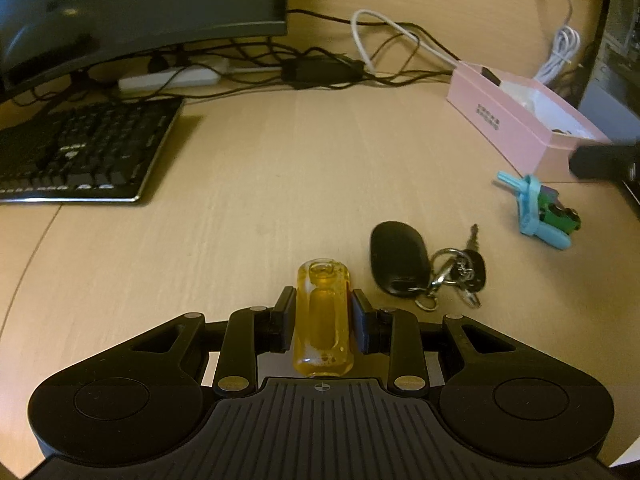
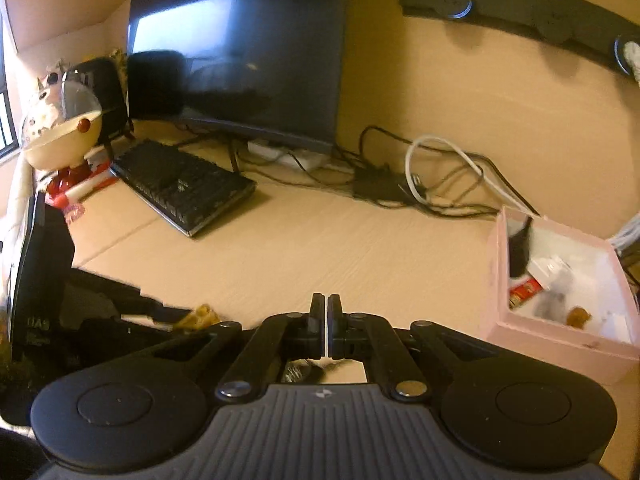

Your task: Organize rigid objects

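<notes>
My left gripper (image 1: 322,295) is shut on a yellow translucent little bottle (image 1: 323,320), which stands lengthwise between the pads above the wooden desk (image 1: 280,184). Just right of it lie a black key fob (image 1: 394,256) and its keys (image 1: 464,272). Farther right lies a blue and green gadget (image 1: 540,208). An open pink box (image 1: 508,128) sits at the right with small items inside. My right gripper (image 2: 327,300) is shut with nothing between its fingers, hanging over the desk left of the pink box (image 2: 560,344). A dark blurred shape (image 1: 604,160) crosses the box's near corner.
A black keyboard (image 1: 80,152) and a monitor (image 1: 140,4) fill the left back. Tangled cables (image 1: 360,48) and a power strip (image 1: 168,78) run along the wall. In the right wrist view a round toy figure (image 2: 60,128) stands far left.
</notes>
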A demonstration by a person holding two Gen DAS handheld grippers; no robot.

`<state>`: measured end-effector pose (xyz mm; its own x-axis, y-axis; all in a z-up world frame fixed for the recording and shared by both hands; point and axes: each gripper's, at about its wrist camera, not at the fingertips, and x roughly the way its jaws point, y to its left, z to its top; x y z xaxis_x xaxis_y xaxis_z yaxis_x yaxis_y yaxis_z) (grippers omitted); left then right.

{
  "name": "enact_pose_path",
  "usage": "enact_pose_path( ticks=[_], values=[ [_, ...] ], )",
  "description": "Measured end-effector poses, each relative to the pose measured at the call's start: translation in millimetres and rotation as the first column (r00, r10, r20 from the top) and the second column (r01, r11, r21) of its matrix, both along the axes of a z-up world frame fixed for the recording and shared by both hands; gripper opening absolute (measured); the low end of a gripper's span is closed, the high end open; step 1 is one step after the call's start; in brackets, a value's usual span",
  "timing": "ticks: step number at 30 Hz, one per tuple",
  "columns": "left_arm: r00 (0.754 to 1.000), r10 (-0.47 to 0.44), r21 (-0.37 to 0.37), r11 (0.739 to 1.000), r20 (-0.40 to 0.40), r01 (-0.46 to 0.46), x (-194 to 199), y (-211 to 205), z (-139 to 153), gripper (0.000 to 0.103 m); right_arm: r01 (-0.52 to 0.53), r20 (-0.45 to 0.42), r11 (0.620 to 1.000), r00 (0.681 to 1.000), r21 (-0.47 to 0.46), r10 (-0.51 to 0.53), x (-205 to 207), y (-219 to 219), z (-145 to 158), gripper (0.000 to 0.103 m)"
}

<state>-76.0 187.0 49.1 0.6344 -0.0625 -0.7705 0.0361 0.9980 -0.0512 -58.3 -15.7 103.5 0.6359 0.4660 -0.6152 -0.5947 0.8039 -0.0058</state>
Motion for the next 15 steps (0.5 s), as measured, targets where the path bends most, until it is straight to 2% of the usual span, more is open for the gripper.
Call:
enact_pose_path(
  ticks=[3,4,5,7,9,13,15],
  values=[
    [1.000,0.004,-0.008,1.000,-0.005,-0.004,0,0,0,0.033,-0.004,-0.020,1.000,1.000,-0.031,0.003,-6,0,-15,0.006],
    [1.000,0.007,-0.013,1.000,-0.006,-0.007,0,1,0,0.033,-0.011,-0.029,0.999,1.000,-0.040,0.010,-8,2,-23,0.013],
    [1.000,0.008,-0.014,1.000,-0.006,-0.008,-1,1,0,0.033,-0.016,-0.037,0.999,0.999,-0.052,0.014,-8,6,-30,0.023],
    [1.000,0.003,-0.007,1.000,-0.001,-0.003,-3,2,0,0.033,-0.034,-0.043,0.997,0.999,-0.075,0.031,-8,15,-45,0.034],
    [1.000,0.003,0.002,1.000,-0.005,-0.003,-6,1,0,0.033,-0.053,-0.046,0.995,0.998,-0.090,0.049,-6,24,-54,0.034],
    [1.000,0.003,-0.005,1.000,0.009,-0.003,-13,6,-1,0.033,-0.089,-0.078,0.995,0.993,-0.034,0.086,4,37,-63,0.034],
    [1.000,0.010,-0.003,1.000,0.007,-0.010,-16,7,0,0.033,-0.103,-0.089,0.993,0.991,-0.049,0.098,12,47,-71,0.037]
  ],
)
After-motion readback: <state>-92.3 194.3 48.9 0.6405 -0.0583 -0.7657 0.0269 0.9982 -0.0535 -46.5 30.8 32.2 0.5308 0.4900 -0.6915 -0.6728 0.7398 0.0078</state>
